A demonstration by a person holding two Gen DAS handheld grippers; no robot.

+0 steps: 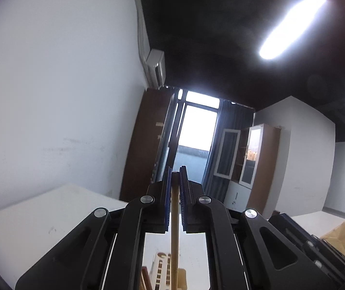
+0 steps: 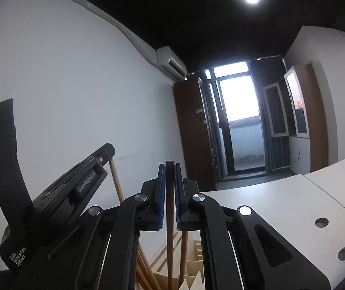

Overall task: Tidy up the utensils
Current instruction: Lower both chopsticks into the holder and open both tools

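Note:
My left gripper (image 1: 175,171) is shut on a light wooden utensil handle (image 1: 174,229) that runs upright between its blue pads. It also shows at the left of the right wrist view (image 2: 104,155), holding the same light handle (image 2: 115,181). My right gripper (image 2: 169,166) is shut on a dark brown wooden handle (image 2: 169,205). Both handles reach down into a slatted cream wooden utensil holder (image 2: 196,261) below, where several other wooden handles (image 2: 184,249) stand. The utensils' working ends are hidden.
A white table (image 2: 281,200) with round holes lies to the right. A white wall (image 1: 51,96) is close on the left. A cardboard box (image 1: 341,236) sits at the right of the left wrist view. Cabinets and a window door stand far behind.

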